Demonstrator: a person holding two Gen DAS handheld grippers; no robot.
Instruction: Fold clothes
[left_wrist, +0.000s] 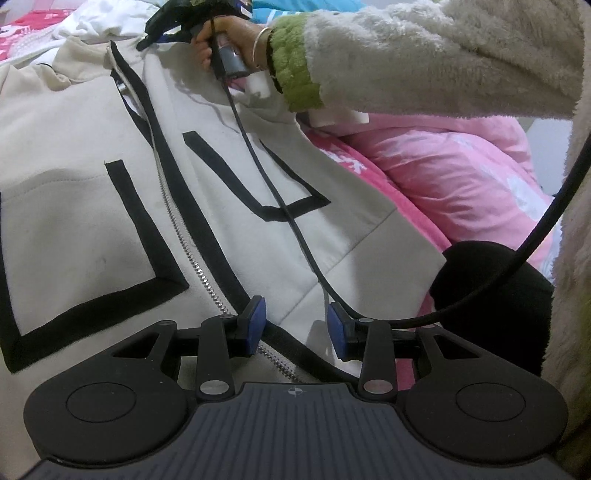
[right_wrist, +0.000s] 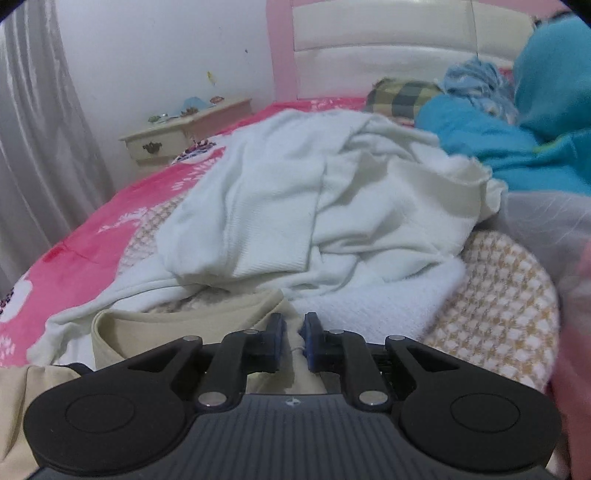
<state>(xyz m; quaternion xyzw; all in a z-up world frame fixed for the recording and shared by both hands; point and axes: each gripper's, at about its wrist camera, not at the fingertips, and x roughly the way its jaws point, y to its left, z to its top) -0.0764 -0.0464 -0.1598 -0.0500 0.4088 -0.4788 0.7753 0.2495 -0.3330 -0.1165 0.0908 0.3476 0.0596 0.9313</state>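
A cream zip jacket with black trim lies spread front-up on the bed, its zipper running toward me. My left gripper hovers open over its lower hem, blue pads apart with nothing pinched between them. At the far collar end, a hand in a fuzzy white sleeve holds my right gripper. In the right wrist view the right gripper has its pads close together on a ridge of the jacket's beige fabric.
A black cable trails across the jacket. A pink quilt lies to the right. Beyond the collar sit a crumpled white garment, blue clothing, a houndstooth fabric and a bedside table.
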